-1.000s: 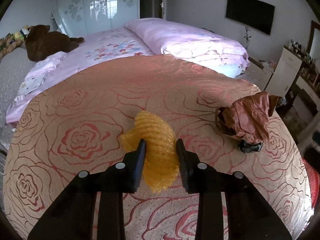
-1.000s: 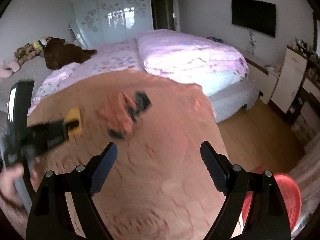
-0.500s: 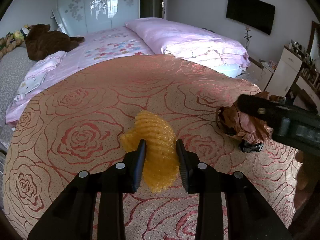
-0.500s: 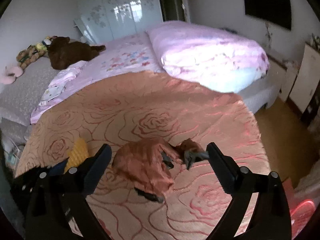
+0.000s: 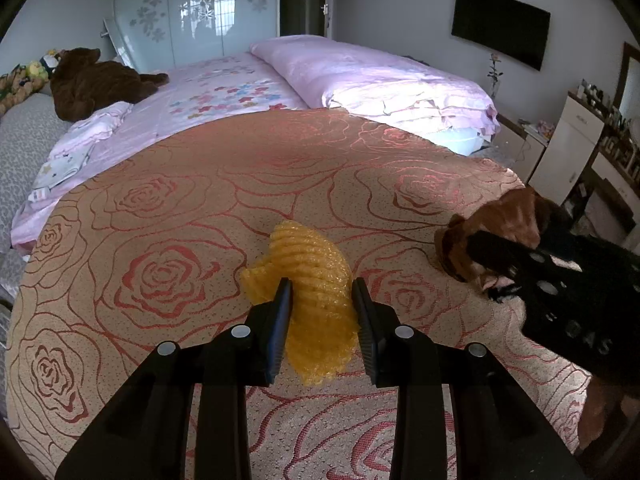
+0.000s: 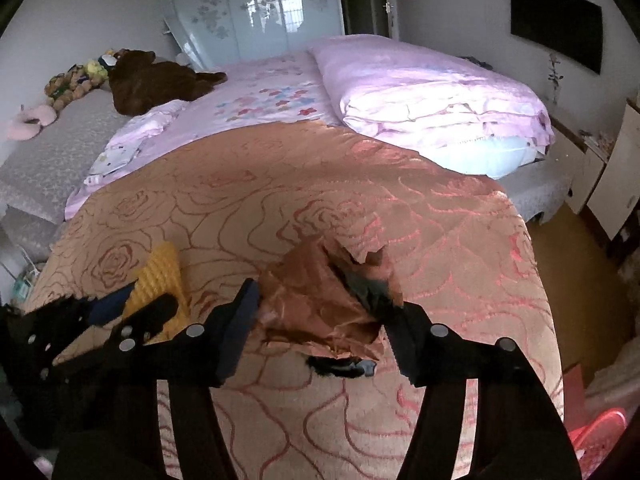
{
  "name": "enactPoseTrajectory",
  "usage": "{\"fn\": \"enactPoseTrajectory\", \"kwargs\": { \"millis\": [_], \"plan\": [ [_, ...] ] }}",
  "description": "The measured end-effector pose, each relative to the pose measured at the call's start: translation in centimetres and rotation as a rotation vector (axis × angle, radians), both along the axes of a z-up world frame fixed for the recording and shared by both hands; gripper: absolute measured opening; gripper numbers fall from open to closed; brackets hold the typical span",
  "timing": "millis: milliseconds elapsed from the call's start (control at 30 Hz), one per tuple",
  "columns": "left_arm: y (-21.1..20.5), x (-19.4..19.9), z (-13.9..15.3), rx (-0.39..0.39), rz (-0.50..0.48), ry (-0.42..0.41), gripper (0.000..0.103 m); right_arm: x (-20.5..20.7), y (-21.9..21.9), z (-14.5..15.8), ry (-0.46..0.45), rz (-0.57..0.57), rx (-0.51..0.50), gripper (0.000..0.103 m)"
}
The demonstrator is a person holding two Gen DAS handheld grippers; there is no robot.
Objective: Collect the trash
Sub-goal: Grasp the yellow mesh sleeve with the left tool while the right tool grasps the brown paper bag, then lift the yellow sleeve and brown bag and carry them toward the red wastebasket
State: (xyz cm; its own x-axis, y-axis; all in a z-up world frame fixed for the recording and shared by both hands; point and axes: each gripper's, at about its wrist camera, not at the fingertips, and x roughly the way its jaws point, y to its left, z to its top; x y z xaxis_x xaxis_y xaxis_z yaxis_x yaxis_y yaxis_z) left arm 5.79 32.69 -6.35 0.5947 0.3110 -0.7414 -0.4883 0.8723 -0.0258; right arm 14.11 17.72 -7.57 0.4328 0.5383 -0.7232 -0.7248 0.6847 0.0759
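Note:
A yellow foam net wrap [image 5: 316, 292] lies on the rose-patterned bedspread [image 5: 192, 208]. My left gripper [image 5: 322, 304] is shut on it, fingers pressing both sides; the wrap also shows in the right wrist view [image 6: 160, 276]. A crumpled brown paper bag [image 6: 320, 300] with a black scrap [image 6: 340, 364] under it lies to the right. My right gripper [image 6: 320, 320] is open with its fingers on either side of the bag, close to it. From the left wrist view the bag [image 5: 504, 220] sits behind the right gripper's finger [image 5: 532, 264].
A pink folded duvet [image 5: 380, 76] and flowered sheet lie beyond the bedspread. A brown plush bear [image 5: 96, 80] lies at the far left. A red basket [image 6: 600, 428] stands on the floor at lower right. White cabinets [image 5: 568, 148] line the right wall.
My right gripper has swung in from the right and lowered around the brown paper bag, its jaws narrowing. My left gripper has stayed shut on the yellow wrap.

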Motion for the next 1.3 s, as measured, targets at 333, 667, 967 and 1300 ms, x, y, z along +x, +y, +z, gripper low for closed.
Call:
{"fn": "enactPoseTrajectory", "kwargs": {
  "millis": [333,667,967,1300],
  "plan": [
    [0.0,0.0,0.0,-0.002,0.0,-0.002,0.029,-2.0,-5.3,-1.1,0.067,-0.028,0.013,0.032],
    [0.0,-0.1,0.0,-0.004,0.001,-0.006,0.029,-5.9,-10.4,-1.4,0.04,-0.039,0.034,0.032],
    [-3.4,-2.6,0.6,-0.018,-0.059,-0.02,0.029,-8.2,-14.5,-1.6,0.02,-0.057,0.033,0.032],
    [-10.1,-6.5,0.3,-0.043,-0.149,-0.042,0.029,-9.9,-17.2,-1.6,0.01,-0.072,0.034,0.032]
  ]
}}
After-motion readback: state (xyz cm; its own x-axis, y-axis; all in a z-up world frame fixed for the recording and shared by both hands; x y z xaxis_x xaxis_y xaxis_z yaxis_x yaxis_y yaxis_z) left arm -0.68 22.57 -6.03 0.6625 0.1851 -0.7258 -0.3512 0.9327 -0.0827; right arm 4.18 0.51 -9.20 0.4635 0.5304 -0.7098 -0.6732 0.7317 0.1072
